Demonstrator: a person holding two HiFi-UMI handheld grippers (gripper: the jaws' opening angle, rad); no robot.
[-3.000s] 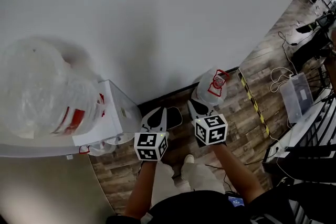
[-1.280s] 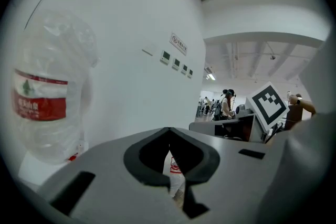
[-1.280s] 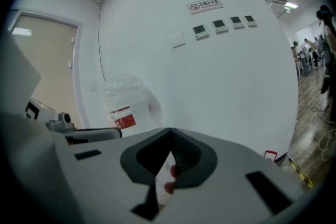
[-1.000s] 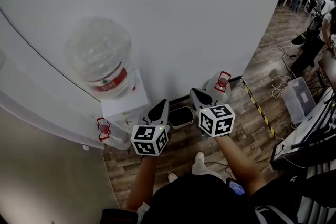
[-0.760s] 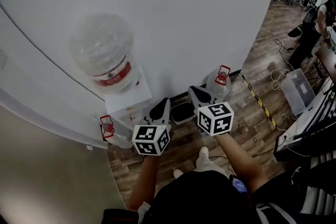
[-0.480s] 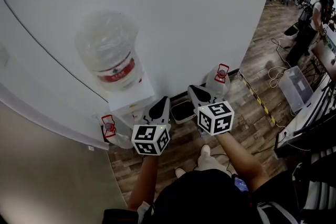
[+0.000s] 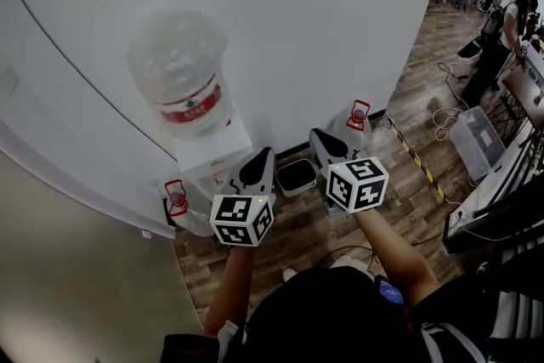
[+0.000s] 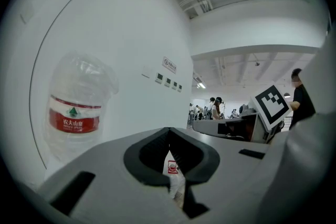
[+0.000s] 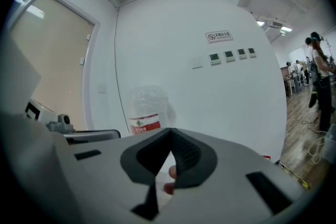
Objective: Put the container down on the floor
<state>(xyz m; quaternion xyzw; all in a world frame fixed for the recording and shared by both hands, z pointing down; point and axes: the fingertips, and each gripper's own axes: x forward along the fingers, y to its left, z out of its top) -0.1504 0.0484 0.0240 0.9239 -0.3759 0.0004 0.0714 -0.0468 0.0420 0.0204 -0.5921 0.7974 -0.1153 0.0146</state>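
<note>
A big clear water jug (image 7: 183,76) with a red label stands upside down on a white dispenser (image 7: 212,155) against the wall. It also shows in the left gripper view (image 8: 73,113) and the right gripper view (image 9: 146,110). My left gripper (image 7: 255,170) is level in front of the dispenser, below the jug and apart from it. My right gripper (image 7: 327,144) is held beside it, to the right. Both are shut with nothing in them, the tips meeting in the left gripper view (image 8: 169,131) and the right gripper view (image 9: 170,132).
Two other clear jugs with red handles sit on the wood floor, one left of the dispenser (image 7: 178,204) and one right (image 7: 353,123). A dark tray (image 7: 297,177) lies at the wall's foot. Striped floor tape (image 7: 412,157), a plastic box (image 7: 472,140), cables and people are further right.
Both grippers have drifted a little up and toward the wall, still shut. The view has shifted, so the jug sits slightly higher and further right in the picture.
</note>
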